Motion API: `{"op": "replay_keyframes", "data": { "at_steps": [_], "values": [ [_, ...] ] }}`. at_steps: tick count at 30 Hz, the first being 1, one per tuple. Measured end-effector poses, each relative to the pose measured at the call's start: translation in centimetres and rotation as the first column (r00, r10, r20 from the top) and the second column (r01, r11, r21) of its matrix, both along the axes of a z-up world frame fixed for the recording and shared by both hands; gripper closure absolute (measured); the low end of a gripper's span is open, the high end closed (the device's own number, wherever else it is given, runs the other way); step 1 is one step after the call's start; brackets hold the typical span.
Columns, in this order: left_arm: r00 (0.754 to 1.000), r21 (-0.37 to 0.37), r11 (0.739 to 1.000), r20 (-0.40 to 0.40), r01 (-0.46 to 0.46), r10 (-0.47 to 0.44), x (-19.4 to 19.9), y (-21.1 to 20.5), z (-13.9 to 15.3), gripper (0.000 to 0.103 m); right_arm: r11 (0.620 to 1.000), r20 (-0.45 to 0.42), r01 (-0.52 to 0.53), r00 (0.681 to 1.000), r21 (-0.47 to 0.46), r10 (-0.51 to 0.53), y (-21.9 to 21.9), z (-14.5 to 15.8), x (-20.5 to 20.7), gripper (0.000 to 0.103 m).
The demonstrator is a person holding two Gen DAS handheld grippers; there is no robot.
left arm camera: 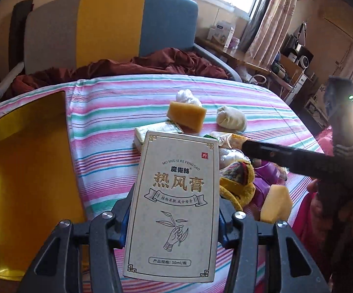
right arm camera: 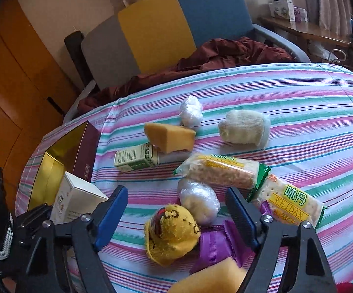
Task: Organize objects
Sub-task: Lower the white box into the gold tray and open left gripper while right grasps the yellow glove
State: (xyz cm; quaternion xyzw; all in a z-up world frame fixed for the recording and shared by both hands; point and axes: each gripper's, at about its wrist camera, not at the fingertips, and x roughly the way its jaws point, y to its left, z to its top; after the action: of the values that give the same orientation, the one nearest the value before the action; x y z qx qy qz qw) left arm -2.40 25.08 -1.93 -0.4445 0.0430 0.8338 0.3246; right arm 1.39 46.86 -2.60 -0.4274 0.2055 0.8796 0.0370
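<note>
My left gripper (left arm camera: 174, 210) is shut on a beige carton with Chinese print (left arm camera: 176, 195), held upright above the striped bed sheet (left arm camera: 108, 127). The same carton (right arm camera: 76, 202) shows at the left of the right wrist view, beside an open gold-lined box (right arm camera: 54, 156). My right gripper (right arm camera: 176, 195) hangs open over a cluster of items. A yellow sock ball (right arm camera: 171, 232) and a plastic-wrapped ball (right arm camera: 198, 205) lie between its blue pads (right arm camera: 110, 212), untouched. A purple packet (right arm camera: 215, 244) lies just right of the sock.
Two cracker packs (right arm camera: 220, 171) (right arm camera: 291, 202), a yellow sponge (right arm camera: 169, 136), a small green box (right arm camera: 137, 160), a white sock roll (right arm camera: 244, 129) and a white plastic ball (right arm camera: 191, 111) lie farther back. Another sponge (right arm camera: 213, 280) sits nearest. A maroon blanket (right arm camera: 225, 53) and headboard (right arm camera: 164, 29) stand behind.
</note>
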Motion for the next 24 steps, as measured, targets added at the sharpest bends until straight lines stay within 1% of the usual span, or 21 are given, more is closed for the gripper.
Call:
{"op": "replay_keyframes", "data": {
  "at_steps": [4,8,11,13,14,16,18,19,21,24],
  "values": [
    [0.999,0.017,0.999,-0.01,-0.046,0.046,-0.3,-2.8,0.4,0.05,0.999,0.072,-0.044,0.996,0.019,0.043,-1.0,-1.0,-0.7,0.024],
    [0.994,0.016,0.994,-0.033,-0.104,0.104,-0.7,-6.6,1.2,0.05,0.996,0.118,-0.077,0.99,0.039,0.072,-1.8,-1.7,-1.2,0.024],
    [0.984,-0.003,0.986,-0.062,-0.169,0.168,-1.4,-10.0,1.6,0.05,0.993,0.139,-0.111,0.985,0.05,0.103,-2.7,-2.1,-1.6,0.025],
    [0.97,-0.038,0.973,-0.085,-0.23,0.226,-2.4,-12.4,1.5,0.05,0.989,0.167,-0.133,0.979,0.067,0.12,-3.4,-2.6,-1.9,0.026],
    [0.963,-0.063,0.964,-0.097,-0.258,0.251,-3.0,-13.6,1.1,0.05,0.987,0.18,-0.145,0.975,0.074,0.13,-3.7,-2.8,-2.0,0.027],
    [0.944,-0.127,0.938,-0.118,-0.321,0.307,-4.3,-16.0,0.2,0.05,0.982,0.204,-0.166,0.968,0.088,0.145,-4.2,-3.2,-2.2,0.029],
    [0.924,-0.199,0.905,-0.141,-0.377,0.354,-5.7,-18.2,-1.4,0.05,0.979,0.229,-0.175,0.962,0.104,0.147,-4.5,-3.6,-2.4,0.031],
    [0.912,-0.245,0.88,-0.146,-0.408,0.382,-6.2,-19.3,-2.4,0.05,0.978,0.238,-0.177,0.96,0.109,0.147,-4.6,-3.8,-2.4,0.033],
    [0.899,-0.293,0.85,-0.126,-0.438,0.42,-7.1,-21.0,-4.1,0.05,0.977,0.257,-0.178,0.956,0.119,0.143,-4.6,-4.1,-2.5,0.039],
    [0.882,-0.336,0.817,-0.118,-0.468,0.457,-7.7,-22.7,-6.1,0.05,0.974,0.286,-0.179,0.949,0.136,0.134,-4.6,-4.6,-2.7,0.047]
  ]
}}
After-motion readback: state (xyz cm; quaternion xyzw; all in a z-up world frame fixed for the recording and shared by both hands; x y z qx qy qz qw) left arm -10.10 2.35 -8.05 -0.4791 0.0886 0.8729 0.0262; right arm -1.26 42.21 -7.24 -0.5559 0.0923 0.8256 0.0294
